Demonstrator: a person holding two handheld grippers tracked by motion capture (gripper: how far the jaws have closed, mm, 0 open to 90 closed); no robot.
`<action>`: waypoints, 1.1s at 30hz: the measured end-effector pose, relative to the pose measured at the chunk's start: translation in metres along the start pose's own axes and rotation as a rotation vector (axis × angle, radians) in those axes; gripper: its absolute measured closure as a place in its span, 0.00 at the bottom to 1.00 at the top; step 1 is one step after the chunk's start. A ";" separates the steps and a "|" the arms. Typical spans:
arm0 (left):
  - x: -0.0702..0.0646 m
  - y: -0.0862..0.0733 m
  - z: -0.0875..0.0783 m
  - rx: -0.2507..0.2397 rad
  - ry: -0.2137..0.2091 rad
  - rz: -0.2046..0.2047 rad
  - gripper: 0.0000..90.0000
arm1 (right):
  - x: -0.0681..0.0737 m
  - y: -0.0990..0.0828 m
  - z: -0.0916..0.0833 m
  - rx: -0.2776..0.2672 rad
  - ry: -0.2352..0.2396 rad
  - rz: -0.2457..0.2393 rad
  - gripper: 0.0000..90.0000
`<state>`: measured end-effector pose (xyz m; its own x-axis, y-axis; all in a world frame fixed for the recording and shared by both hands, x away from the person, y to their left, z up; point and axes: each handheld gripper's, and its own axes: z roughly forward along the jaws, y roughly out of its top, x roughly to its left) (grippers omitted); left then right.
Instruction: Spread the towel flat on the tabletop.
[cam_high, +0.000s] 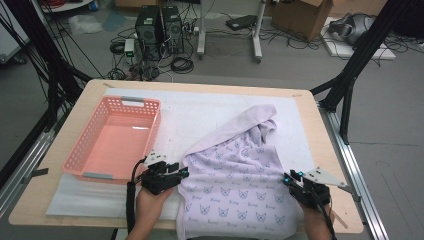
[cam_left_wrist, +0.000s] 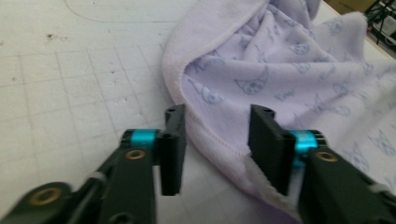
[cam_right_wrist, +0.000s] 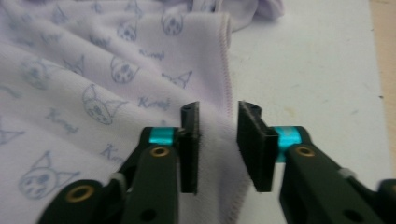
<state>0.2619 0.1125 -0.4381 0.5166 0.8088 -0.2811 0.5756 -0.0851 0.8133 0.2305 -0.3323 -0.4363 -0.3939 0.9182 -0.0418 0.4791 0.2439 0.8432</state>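
High view: a lilac towel (cam_high: 235, 185) printed with cat faces lies on the white mat (cam_high: 200, 115) at the near edge of the surface, its near end hanging over that edge, its far corner bunched toward the middle. A pink basket (cam_high: 112, 140) sits at the left side, apart from the towel. The left gripper (cam_high: 182, 172) is at the towel's left hem, the right gripper (cam_high: 287, 177) at its right hem.

Left gripper view: the jaws stand apart, with the towel's rolled hem (cam_left_wrist: 210, 135) lying between them, not pinched. The right-hand pad seems to rest against the cloth; the left one stands over bare mat. Risk: closing from here may catch only the top fold, so the layer under it slides free on a lift.

Right gripper view: the jaws stand apart, straddling the stitched hem (cam_right_wrist: 228, 93); no pad presses the cloth. Risk: the hem sits near the pad tips, so a shallow bite could slip. Uneven grips on the two sides would skew the towel, and its hanging weight could drag it off the near edge.
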 end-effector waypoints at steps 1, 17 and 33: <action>-0.002 -0.002 -0.003 0.000 0.001 0.018 0.55 | -0.003 -0.002 -0.008 -0.019 0.009 0.027 0.72; -0.018 -0.035 -0.053 -0.078 -0.067 0.078 0.54 | -0.006 -0.032 -0.064 -0.032 0.088 0.071 0.68; -0.039 -0.068 -0.048 0.078 -0.158 0.134 0.56 | 0.017 -0.056 -0.059 0.118 0.097 0.020 0.63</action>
<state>0.1722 0.1148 -0.4577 0.6814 0.6863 -0.2546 0.5391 -0.2352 0.8087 0.1503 -0.3488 -0.4524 -0.4548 0.8900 0.0316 0.5742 0.2659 0.7743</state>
